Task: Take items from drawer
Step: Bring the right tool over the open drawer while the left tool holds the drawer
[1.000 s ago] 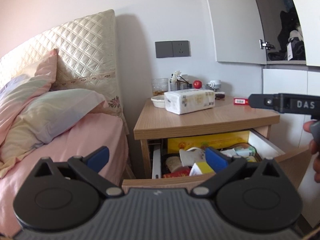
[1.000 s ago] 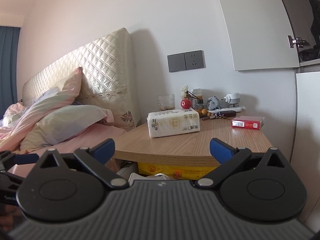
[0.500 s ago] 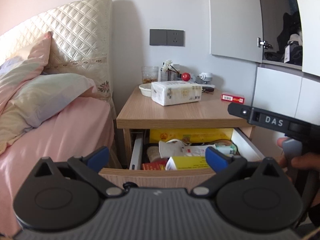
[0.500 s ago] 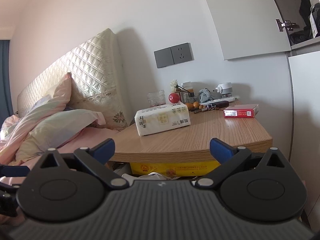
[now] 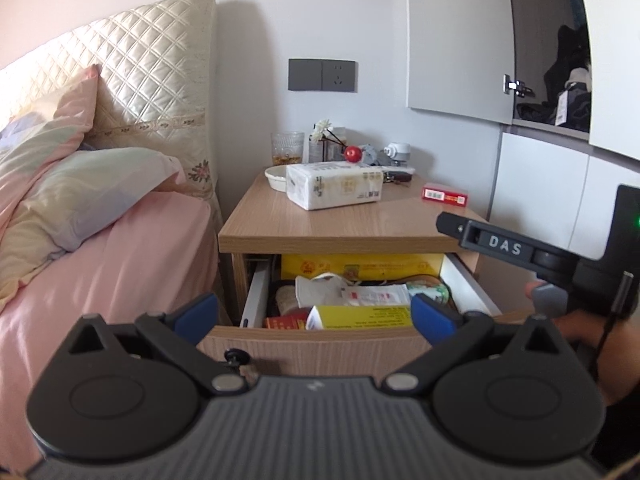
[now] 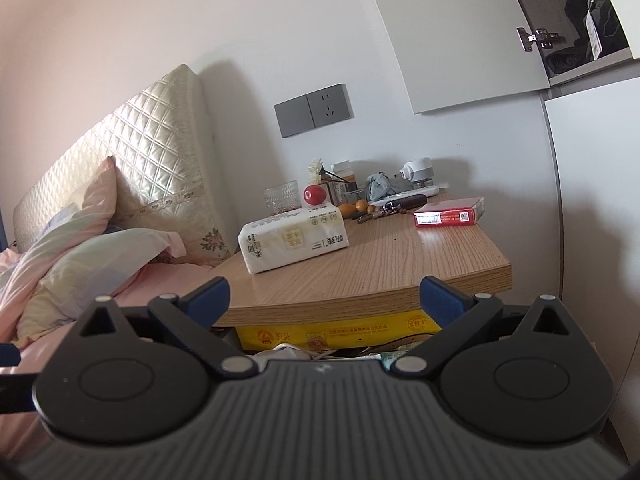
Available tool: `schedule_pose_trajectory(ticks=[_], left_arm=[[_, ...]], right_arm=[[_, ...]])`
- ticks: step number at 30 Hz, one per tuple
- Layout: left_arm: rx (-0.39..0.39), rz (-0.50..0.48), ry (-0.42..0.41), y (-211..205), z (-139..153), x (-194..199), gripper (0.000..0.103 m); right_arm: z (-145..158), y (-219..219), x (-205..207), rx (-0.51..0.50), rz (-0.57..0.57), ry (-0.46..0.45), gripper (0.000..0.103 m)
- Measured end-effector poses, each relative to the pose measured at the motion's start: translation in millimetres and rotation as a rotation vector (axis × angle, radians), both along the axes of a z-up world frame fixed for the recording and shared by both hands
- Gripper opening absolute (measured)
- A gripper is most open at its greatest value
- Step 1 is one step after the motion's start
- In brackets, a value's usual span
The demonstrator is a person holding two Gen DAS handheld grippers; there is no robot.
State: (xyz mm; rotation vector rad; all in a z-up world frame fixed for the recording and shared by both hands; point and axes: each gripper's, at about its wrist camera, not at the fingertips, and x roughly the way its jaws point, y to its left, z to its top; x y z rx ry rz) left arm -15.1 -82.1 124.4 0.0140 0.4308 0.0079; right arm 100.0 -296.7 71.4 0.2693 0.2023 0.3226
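The drawer [image 5: 320, 344] stands pulled out just ahead of the left gripper [image 5: 314, 316], its jumbled contents exposed for picking. Both the left and right gripper [image 6: 325, 294] hold nothing, jaws spread wide, apparently ready to reach in.
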Motion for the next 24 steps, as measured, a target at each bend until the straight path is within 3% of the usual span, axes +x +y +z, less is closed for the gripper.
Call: schedule_pose_trajectory(ticks=[7,16,20,24], left_arm=[[0.015,-0.021,-0.004,-8.5,4.4,-4.4,0.103],[0.069,0.056,-0.07,1.7,1.4,4.4,0.103],[0.134,0.101,-0.12,9.9,-9.2,13.8,0.103],[0.144,0.118,-0.144,22.1,-28.3,24.7,0.103]], right_arm=[[-2.5,-2.4,-3.0,0.002,0.016,0.006,0.103],[-3.2,-3.8,-2.7,-0.012,0.076,0.039,0.103],[1.0,3.3,4.0,-0.083,0.151,0.07,0.103],[7.7,15.5,19.6,-0.148,0.22,0.131,0.103]])
